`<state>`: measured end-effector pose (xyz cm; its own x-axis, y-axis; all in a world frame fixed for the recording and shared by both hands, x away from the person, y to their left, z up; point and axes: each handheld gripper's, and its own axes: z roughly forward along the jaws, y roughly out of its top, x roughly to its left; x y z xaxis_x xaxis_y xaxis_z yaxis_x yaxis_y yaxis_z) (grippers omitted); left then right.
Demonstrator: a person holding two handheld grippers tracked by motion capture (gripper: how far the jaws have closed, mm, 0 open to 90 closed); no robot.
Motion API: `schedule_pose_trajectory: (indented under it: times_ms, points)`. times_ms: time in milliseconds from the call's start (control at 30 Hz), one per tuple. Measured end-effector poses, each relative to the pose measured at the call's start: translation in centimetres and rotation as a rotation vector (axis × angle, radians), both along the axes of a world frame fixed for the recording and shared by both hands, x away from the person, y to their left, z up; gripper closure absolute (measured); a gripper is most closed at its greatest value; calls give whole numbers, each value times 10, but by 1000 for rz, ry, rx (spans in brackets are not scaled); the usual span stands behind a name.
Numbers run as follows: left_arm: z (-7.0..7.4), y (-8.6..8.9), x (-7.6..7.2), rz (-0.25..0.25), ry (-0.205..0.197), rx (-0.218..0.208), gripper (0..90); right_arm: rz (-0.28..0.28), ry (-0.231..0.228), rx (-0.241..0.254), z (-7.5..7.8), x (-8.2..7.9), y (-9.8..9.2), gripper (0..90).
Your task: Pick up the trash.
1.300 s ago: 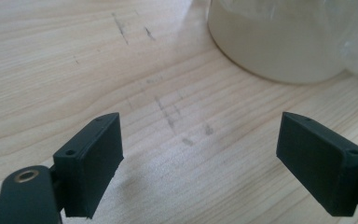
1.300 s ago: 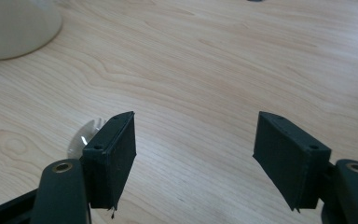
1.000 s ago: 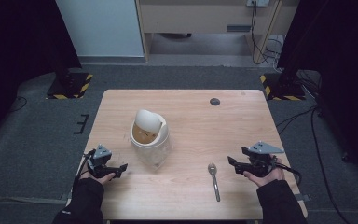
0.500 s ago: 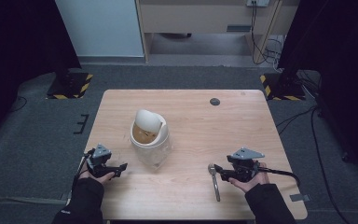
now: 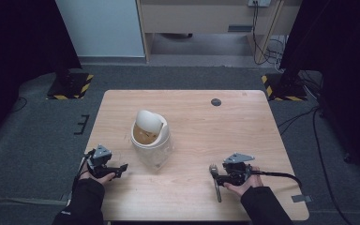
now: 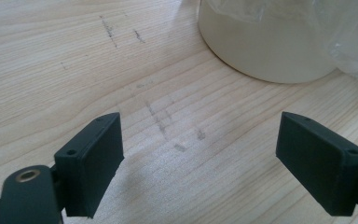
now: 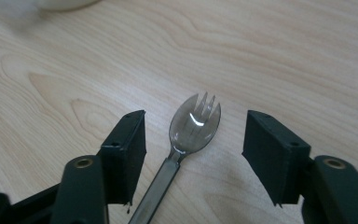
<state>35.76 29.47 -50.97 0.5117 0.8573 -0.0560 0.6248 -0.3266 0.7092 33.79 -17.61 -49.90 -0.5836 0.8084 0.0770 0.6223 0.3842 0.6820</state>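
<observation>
A dark translucent spork (image 5: 218,191) (image 7: 195,123) lies flat on the wooden table (image 5: 225,126) near its front right, head pointing away from the person. My right gripper (image 5: 217,177) (image 7: 196,122) is low over it. Its jaws have just been closing, the spork's head lies between them, and a gap shows on each side, so it is open. A white lidded container (image 5: 150,133) (image 6: 265,46) sits in a clear plastic bag (image 5: 157,157) (image 6: 354,42) left of centre. My left gripper (image 5: 121,168) (image 6: 200,126) stands open over bare wood just in front of the container.
A small dark disc (image 5: 216,101) lies near the table's far edge. Two stand bases with yellow-black stripes (image 5: 70,86) (image 5: 281,89) sit on the floor by the far corners. The right gripper's cable (image 5: 281,176) trails off the table's right side.
My right gripper has moved left and down to the spork, and its jaws stand narrower. The left gripper, container and spork have stayed where they were.
</observation>
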Motion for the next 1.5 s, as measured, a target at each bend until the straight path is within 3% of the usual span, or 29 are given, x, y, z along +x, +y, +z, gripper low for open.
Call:
schedule_pose_trajectory:
  times_ms: [567,800,1067,1300,1500]
  points:
    - [0,0,0,1,2,0,146,15,76,-87,-17,-2,12,482]
    - [1,0,0,0,2,1,148,27,40,-110,-18,4,11,606]
    - [1,0,0,1,-1,-4,149,103,-1,-141,-18,10,8,798]
    - [5,1,-1,6,-22,-24,149,120,-20,-164,-16,12,6,803]
    - [13,0,-4,8,-71,-53,153,106,-62,-98,-5,13,1,804]
